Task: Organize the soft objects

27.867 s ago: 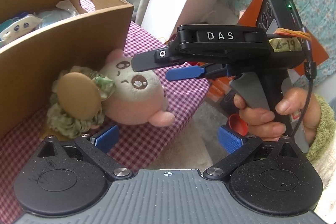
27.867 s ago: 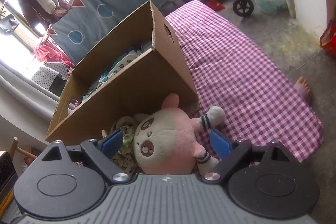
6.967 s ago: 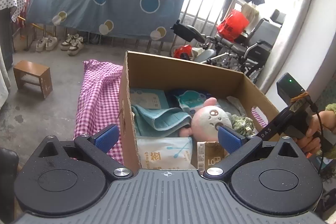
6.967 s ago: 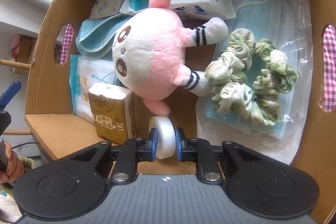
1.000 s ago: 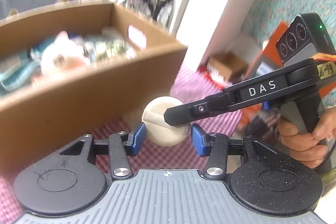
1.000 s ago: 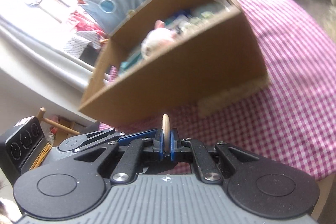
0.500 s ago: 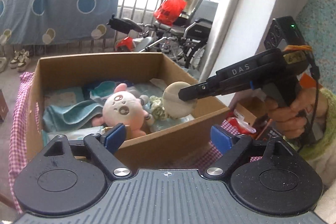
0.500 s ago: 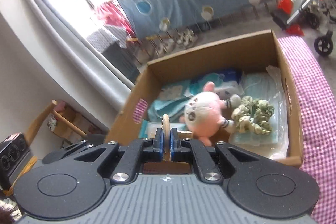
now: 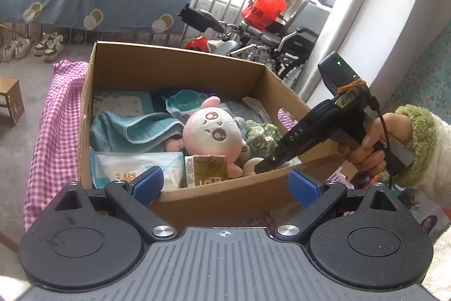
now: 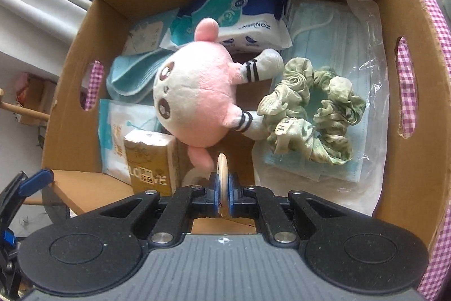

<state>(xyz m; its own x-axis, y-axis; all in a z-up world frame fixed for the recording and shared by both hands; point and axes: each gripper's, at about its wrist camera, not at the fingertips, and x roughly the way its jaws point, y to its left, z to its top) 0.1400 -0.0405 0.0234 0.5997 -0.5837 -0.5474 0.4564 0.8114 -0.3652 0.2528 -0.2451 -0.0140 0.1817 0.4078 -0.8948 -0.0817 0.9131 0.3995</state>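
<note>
My right gripper [image 10: 222, 189] is shut on a flat round beige puff [image 10: 222, 165], held on edge low inside the cardboard box [image 10: 406, 4], near its front wall. Just ahead of the puff lie a pink and white plush [image 10: 194, 92], a green scrunchie [image 10: 313, 117] and a brown tissue pack [image 10: 149, 160]. In the left wrist view the right gripper [image 9: 260, 167] reaches down into the box [image 9: 225, 196] from the right, in a person's hand [image 9: 366, 151]. My left gripper [image 9: 225, 184] hangs in front of the box, its jaws opening with nothing between them.
The box also holds a blue wipes pack [image 10: 248, 16], a bag of face masks [image 10: 338, 47], a teal cloth [image 10: 132, 75] and a white roll [image 10: 194, 177]. It stands on a pink checked cloth [image 9: 53, 137]. A wheelchair [image 9: 282, 47] and a wall are behind.
The right gripper carried the puff from in front of the box, over its wall and down inside. The left gripper's jaws spread wide and drew away from the puff.
</note>
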